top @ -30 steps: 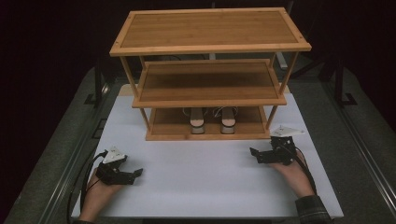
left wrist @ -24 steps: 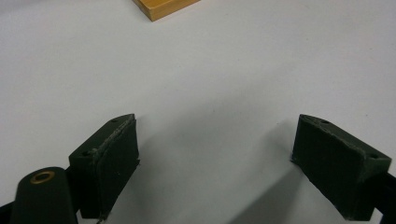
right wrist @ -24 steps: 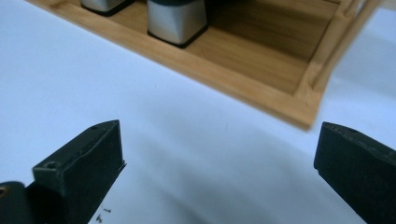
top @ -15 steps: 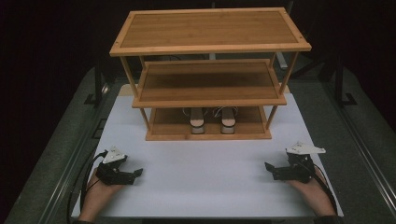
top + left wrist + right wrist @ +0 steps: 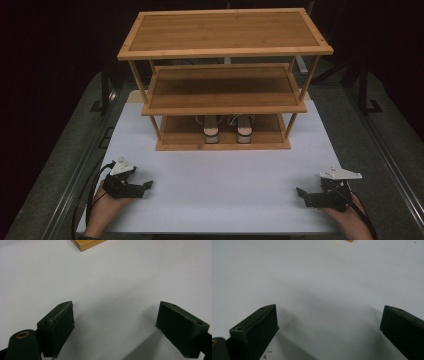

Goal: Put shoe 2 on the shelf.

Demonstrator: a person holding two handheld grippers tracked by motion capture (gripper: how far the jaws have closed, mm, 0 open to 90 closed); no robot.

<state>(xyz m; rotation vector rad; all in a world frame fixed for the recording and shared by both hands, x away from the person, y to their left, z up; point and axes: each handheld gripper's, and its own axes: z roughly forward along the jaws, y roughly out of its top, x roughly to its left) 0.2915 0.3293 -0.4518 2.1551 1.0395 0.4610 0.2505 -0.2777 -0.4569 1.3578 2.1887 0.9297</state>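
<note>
We rest both tongs, left (image 5: 146,186) and right (image 5: 300,193), jaws wide and empty, on the white worktop (image 5: 220,175), with the pair of pale-soled sandals (image 5: 227,128) straight ahead on the three-tier bamboo rack's (image 5: 225,30) bottom shelf, toes pointing at us, about midway between hands.

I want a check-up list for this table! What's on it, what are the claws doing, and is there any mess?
Surface: white table top, bare between the claws.
Job's things: wooden three-shelf rack at the far side; pair of shoes side by side on its bottom shelf; upper two shelves bare.
Clutter: nothing seen.
Grippers: left claw open, low at the near left; right claw open, low at the near right; both hold nothing and point inward.
Cables: black cable loops from the left claw.
Surroundings: grey floor with dark stands, then darkness.
</note>
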